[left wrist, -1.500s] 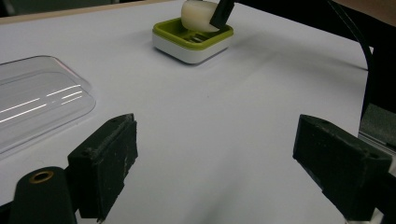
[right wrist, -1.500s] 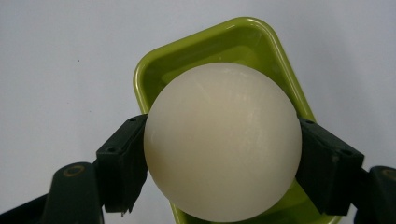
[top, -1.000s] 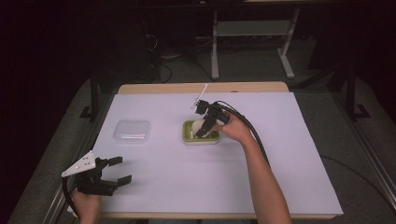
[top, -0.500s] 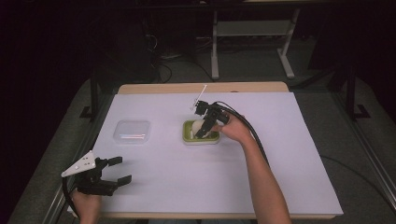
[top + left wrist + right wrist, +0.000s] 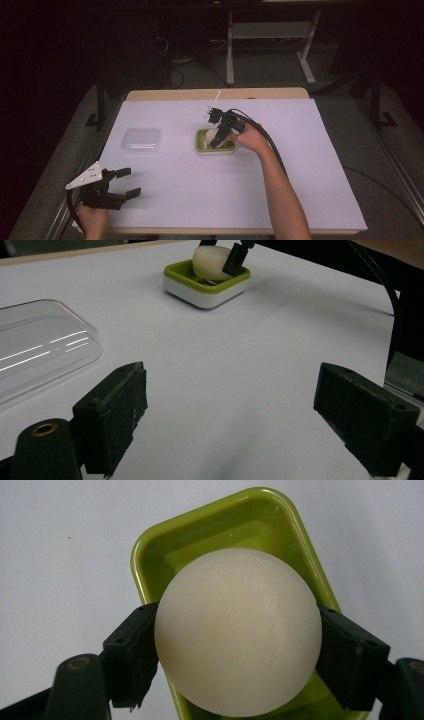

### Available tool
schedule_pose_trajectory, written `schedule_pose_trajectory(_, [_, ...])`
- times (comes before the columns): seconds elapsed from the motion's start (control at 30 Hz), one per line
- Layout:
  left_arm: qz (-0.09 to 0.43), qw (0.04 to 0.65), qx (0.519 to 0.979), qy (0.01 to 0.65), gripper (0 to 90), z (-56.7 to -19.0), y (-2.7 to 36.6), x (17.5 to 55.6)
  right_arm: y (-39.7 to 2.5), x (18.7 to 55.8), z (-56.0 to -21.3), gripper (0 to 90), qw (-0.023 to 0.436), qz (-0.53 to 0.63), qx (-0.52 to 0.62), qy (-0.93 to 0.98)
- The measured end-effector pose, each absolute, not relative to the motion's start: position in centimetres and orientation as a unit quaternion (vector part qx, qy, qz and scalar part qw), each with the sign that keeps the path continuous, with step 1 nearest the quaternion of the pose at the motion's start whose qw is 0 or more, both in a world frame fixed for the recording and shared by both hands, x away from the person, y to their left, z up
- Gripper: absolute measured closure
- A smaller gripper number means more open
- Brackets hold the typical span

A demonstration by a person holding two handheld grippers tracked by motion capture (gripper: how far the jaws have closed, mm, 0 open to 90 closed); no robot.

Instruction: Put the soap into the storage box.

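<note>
The left claw [image 5: 116,184] sits low at the near-left corner of the bench, held by the left hand [image 5: 91,220] from below, its jaws spread wide and holding nothing. The right forearm [image 5: 282,195] reaches forward from the near edge toward the middle of the bench, and the right hand [image 5: 251,138] tips the right claw [image 5: 218,136] downward. Its jaws press against both sides of a pale ball [image 5: 237,632].

dim room, grey carpet floor [image 5: 395,165], white metal stand [image 5: 270,35] beyond the white-covered table [image 5: 320,165]
</note>
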State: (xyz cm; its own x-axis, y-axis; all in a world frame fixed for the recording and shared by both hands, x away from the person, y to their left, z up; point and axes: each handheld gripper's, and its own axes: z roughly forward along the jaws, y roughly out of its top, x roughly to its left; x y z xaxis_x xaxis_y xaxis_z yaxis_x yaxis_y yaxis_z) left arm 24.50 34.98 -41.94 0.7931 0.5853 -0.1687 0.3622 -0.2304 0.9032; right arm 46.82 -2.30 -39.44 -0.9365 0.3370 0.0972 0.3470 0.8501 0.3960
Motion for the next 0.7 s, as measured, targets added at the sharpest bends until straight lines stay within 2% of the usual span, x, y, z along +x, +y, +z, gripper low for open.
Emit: schedule_pose_trajectory(0.7, [0.104, 0.54, 0.778, 0.304, 13.2, -41.94, 34.99, 24.5, -2.1, 46.82, -39.59, 24.1, 0.013, -0.205, -0.176, -0.963])
